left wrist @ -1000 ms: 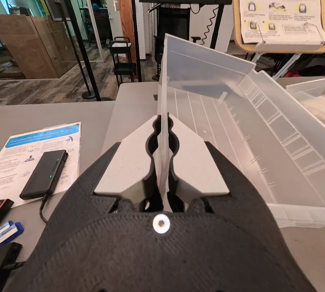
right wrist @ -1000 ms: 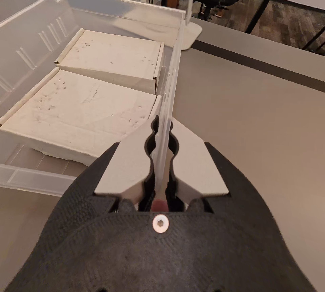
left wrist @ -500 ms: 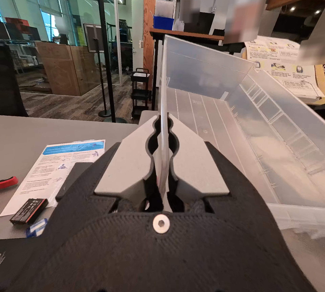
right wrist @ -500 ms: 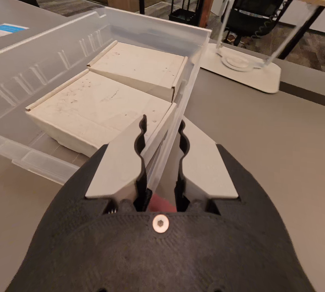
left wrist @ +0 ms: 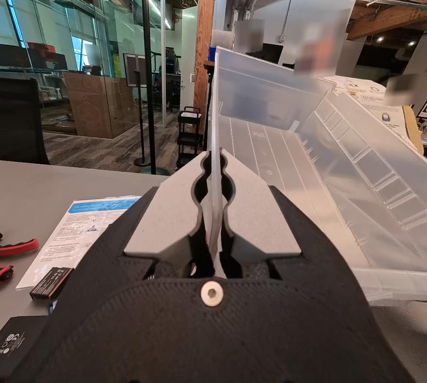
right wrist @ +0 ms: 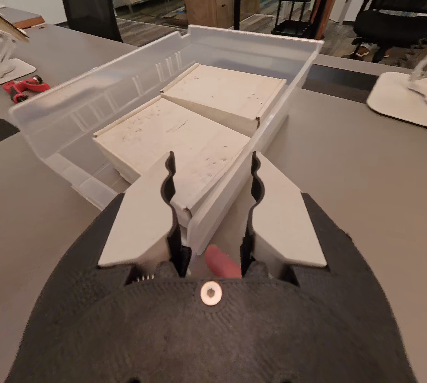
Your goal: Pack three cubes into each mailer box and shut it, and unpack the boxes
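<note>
Left gripper (left wrist: 215,157): clamped on the side wall of an empty clear bin (left wrist: 288,164); the bin is tilted up

Right gripper (right wrist: 212,157): jaws spread around the wall of a second clear tray (right wrist: 272,127); not gripping

Mailer boxes: near box (right wrist: 171,136) and far box (right wrist: 226,92), both closed, inside that tray; right wrist view only

Leaflet (left wrist: 76,226): on the grey table (left wrist: 69,182); left wrist view only

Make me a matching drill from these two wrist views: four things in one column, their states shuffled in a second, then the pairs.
1. left gripper
2. right gripper
3. mailer boxes
4. red-handled tool

A. lying on the table outside the bin
B. shut on the clear bin wall
C. closed, inside the bin
D. open, straddling the bin wall

Pairs: 1-B, 2-D, 3-C, 4-A
</note>
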Action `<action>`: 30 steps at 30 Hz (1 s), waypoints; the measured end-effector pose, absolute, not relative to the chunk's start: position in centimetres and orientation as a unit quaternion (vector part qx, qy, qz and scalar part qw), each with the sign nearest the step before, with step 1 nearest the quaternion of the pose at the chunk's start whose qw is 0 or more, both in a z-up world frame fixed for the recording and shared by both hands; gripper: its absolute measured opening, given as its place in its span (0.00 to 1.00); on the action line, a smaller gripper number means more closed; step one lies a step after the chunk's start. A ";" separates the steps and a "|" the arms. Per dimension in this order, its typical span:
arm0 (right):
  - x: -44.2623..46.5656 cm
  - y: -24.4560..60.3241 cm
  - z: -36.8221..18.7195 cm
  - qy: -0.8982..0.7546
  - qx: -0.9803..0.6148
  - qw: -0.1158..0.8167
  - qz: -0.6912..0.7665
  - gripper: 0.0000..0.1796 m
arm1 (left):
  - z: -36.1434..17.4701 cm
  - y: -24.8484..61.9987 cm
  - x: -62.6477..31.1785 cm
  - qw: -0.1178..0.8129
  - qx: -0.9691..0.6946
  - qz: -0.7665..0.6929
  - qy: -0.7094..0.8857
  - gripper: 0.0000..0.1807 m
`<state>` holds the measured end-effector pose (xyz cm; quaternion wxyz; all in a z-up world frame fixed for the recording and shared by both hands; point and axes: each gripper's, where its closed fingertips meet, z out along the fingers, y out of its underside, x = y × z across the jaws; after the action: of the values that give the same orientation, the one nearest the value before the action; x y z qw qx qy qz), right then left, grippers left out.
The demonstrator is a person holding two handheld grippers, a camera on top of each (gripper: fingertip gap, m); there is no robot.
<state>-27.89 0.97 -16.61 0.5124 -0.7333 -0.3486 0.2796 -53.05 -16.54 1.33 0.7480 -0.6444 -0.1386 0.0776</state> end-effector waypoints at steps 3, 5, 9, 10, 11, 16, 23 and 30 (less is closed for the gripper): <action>-30.1 -0.7 -16.7 -0.371 -0.726 0.485 0.317 0.43 | 1.5 -16.4 -52.7 0.750 -0.643 0.073 -0.136 0.01; -30.5 -1.3 -16.6 -0.388 -0.717 0.477 0.329 0.41 | 1.8 -16.2 -51.9 0.753 -0.642 0.067 -0.129 0.01; -27.7 -0.5 -14.6 -0.383 -0.705 0.501 0.326 0.48 | 3.0 -15.2 -49.2 0.761 -0.639 0.056 -0.104 0.01; -26.5 -0.4 -13.7 -0.381 -0.699 0.509 0.328 0.48 | 3.3 -14.7 -48.2 0.762 -0.638 0.050 -0.097 0.01; -25.1 -0.4 -12.7 -0.380 -0.692 0.518 0.330 0.50 | 3.4 -14.2 -47.1 0.763 -0.638 0.044 -0.089 0.01; -15.5 -1.0 -7.4 -0.361 -0.657 0.568 0.340 0.53 | 3.5 -10.0 -39.8 0.760 -0.649 0.012 -0.026 0.01; -0.7 -2.7 -5.4 -0.291 -0.658 0.612 0.329 0.48 | 1.8 -1.6 -26.7 0.738 -0.671 -0.048 0.055 0.01; 7.2 -4.7 -7.4 -0.213 -0.687 0.614 0.325 0.45 | -4.5 5.6 -13.0 0.693 -0.705 -0.103 0.113 0.01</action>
<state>7.20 -4.69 -7.38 0.6140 -0.6867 -0.2133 0.3254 -12.98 5.61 -4.46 0.6927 -0.7048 0.1133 -0.1032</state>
